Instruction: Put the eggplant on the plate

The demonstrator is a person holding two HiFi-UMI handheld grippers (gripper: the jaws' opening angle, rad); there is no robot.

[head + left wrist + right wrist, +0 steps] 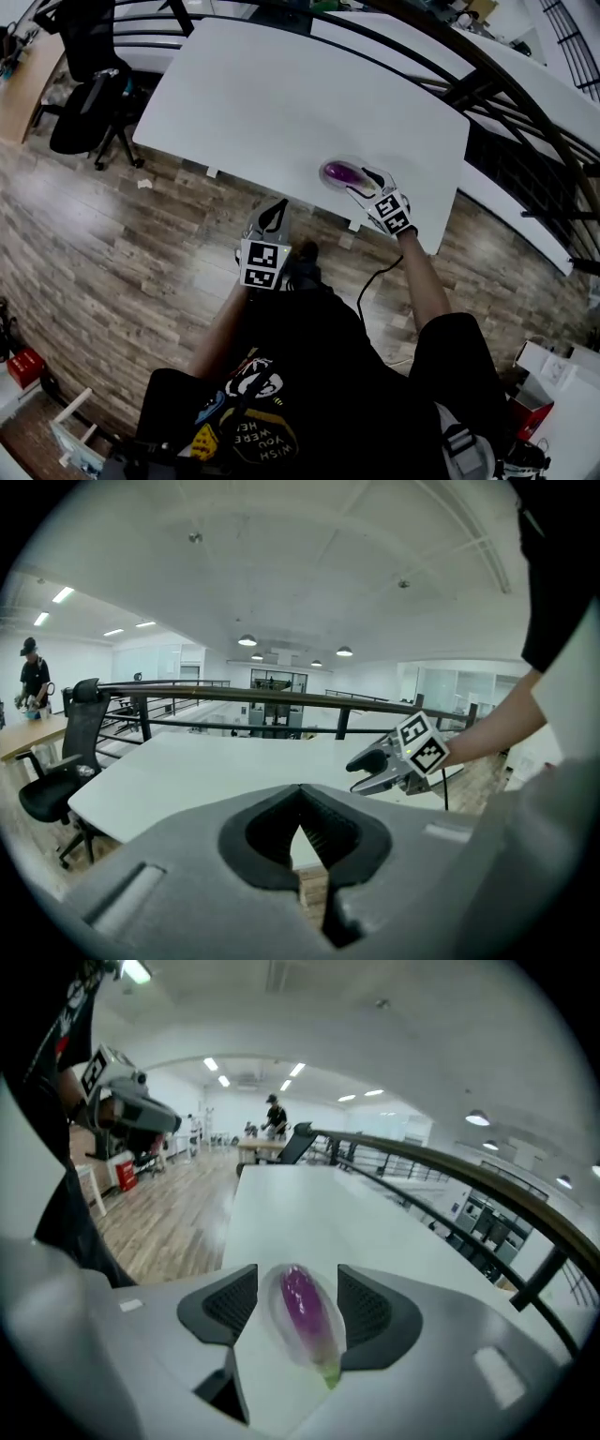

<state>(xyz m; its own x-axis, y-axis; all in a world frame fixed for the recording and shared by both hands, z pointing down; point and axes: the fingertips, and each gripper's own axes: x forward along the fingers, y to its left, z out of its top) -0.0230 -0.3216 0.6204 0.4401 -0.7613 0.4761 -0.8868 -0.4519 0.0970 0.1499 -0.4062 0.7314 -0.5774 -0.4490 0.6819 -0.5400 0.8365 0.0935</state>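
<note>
Your right claw [364,178] is spread wide, one pad on each side of the eggplant [302,1299], and neither pad is squeezing it. The eggplant's already lying on the pale plate [272,1313], purple body pointing away and green stem end towards the bottom of the right gripper view. In the head view that whole bunch sits right of centre, near the closest edge of the white surface [281,94]. Your left claw [275,208] is pinched together at the tips with nothing in it, hanging off the surface's edge over the wooden floor [141,244], just below centre. Black office chair [89,84] is in the upper left.
</note>
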